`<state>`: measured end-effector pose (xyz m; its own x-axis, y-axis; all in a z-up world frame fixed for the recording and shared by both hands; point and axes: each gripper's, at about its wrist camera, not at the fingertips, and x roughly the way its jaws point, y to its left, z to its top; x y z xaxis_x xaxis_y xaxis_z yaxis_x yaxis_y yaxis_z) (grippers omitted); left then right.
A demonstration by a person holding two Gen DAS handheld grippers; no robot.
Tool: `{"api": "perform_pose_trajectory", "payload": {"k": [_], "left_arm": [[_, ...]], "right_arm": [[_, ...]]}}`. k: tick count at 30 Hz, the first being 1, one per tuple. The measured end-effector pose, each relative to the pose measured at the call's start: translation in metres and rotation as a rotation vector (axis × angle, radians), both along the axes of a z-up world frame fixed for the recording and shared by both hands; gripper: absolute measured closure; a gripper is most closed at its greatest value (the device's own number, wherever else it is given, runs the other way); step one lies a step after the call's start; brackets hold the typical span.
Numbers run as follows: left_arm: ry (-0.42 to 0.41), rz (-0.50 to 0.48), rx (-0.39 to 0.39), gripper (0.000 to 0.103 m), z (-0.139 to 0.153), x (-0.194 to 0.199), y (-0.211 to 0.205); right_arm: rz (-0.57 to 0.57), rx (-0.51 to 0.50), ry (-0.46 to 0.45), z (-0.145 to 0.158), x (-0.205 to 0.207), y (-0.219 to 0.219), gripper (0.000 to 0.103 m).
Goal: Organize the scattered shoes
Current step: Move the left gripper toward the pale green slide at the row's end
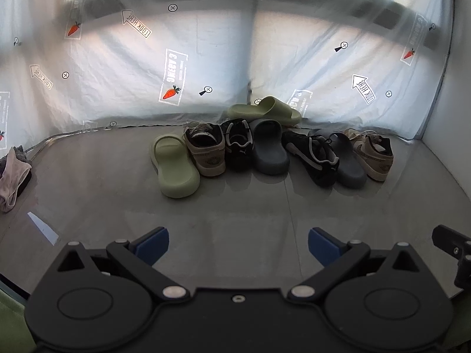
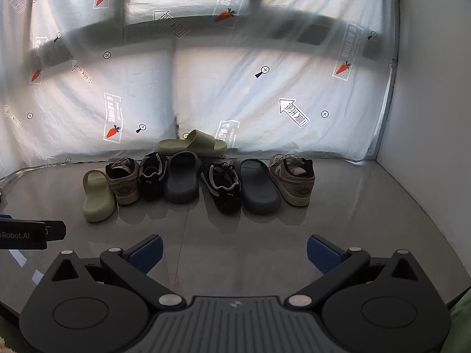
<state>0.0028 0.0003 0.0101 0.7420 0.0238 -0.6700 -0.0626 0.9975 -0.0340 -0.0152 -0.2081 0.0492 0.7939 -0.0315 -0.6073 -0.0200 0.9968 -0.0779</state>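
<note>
Left gripper [image 1: 238, 245] at six o'clock, low over the grey floor [image 1: 117, 206], blue pads [image 1: 153, 245] spread wide with nothing between them. A piece of the right gripper [image 1: 453, 250] shows at four o'clock; its state can't be read.

Shoes bunched at centre, toward twelve o'clock against the printed sheet [image 1: 206, 58]. From nine o'clock side to three: green slide [image 1: 175, 167], tan sneaker [image 1: 207, 151], black sneaker [image 1: 238, 147], dark slide [image 1: 269, 150], second black sneaker [image 1: 315, 156], second dark slide [image 1: 347, 161], second tan sneaker [image 1: 372, 153]. Neighbours touch or overlap. A second green slide [image 1: 265, 110] lies crosswise behind the row, at the sheet's foot.

Pale crumpled cloth [image 1: 13, 173] at nine o'clock, well apart from the shoes.
</note>
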Motion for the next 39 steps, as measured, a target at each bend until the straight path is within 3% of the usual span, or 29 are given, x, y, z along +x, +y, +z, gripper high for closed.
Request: {"api": "perform_pose_trajectory", "payload": {"k": [20,26,34,39], "left_arm": [[0.017,-0.014,0.003,0.001,-0.005,0.006,0.006],[0.021,-0.019,-0.03,0.002,-0.009,0.011,0.008],[0.042,-0.061,-0.082,0.005,-0.02,0.03,-0.023],[-0.013,-0.038,-0.091,0.006,-0.021,0.043,-0.047]], "right_arm": [[-0.001,0.005,0.024,-0.004,0.009,0.004,0.0],[-0.02,0.012,0.033,-0.01,0.014,0.004,0.0],[-0.038,0.084,0.047,-0.011,0.024,-0.02,0.0],[-0.061,0.17,0.071,-0.017,0.044,-0.054,0.0]]}}
